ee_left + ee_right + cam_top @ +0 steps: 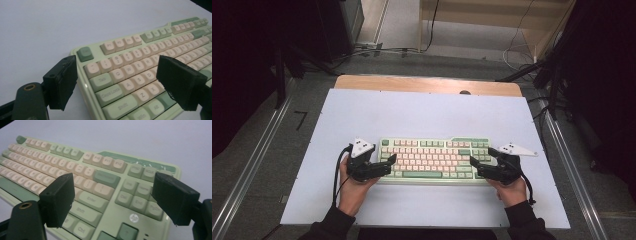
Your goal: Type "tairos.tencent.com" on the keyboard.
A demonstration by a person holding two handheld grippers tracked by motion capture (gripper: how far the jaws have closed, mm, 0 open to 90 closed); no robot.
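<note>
White desk (422, 112) carries a green-and-pink keyboard (434, 160) low in the middle of the frame, with the left hand-held gripper (388, 162) and right hand-held gripper (476, 164) both spread at its ends, gripping nothing, so any lift seems not yet begun.

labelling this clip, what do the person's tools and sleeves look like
Both tools, left tool and right tool, are black with two blocky jaws. Each carries a pale three-cornered plate with dark dots and trails a black cable. A brass-ringed hole marks each body. The sleeves are dark.
</note>
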